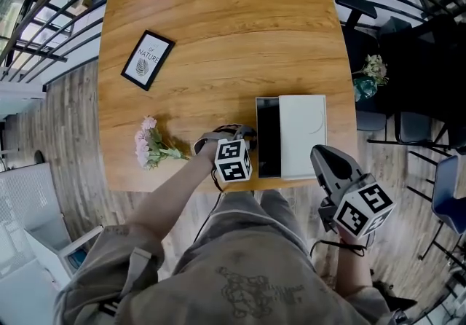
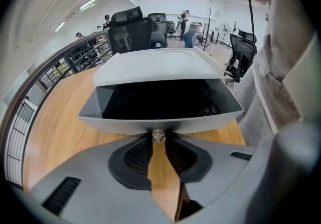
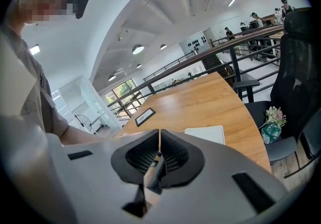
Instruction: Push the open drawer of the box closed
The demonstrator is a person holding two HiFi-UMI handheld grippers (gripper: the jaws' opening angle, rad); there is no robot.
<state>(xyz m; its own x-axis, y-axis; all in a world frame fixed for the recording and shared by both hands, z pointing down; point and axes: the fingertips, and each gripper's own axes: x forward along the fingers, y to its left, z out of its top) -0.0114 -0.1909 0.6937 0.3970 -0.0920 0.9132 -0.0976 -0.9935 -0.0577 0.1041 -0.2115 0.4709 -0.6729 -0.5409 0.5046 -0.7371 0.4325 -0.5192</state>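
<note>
A white box (image 1: 304, 134) lies near the table's front edge, with its dark drawer (image 1: 268, 138) pulled out to the left. In the left gripper view the drawer's grey front (image 2: 160, 120) fills the middle, under the box's white lid (image 2: 155, 65). My left gripper (image 2: 158, 138) has its tips pinched on the small metal knob (image 2: 158, 134) at the centre of the drawer front. In the head view the left gripper (image 1: 250, 134) lies against the drawer's left side. My right gripper (image 1: 324, 156) hovers shut and empty just beyond the box's near right corner. Its own view shows the right gripper (image 3: 159, 133) with the box (image 3: 205, 134) behind it.
A black-framed picture (image 1: 148, 60) lies at the table's far left. A bunch of pink flowers (image 1: 149, 143) lies left of my left arm. The wooden table (image 1: 218, 17) stretches away beyond the box. Off its right edge stand a potted plant (image 1: 370, 77) and dark chairs.
</note>
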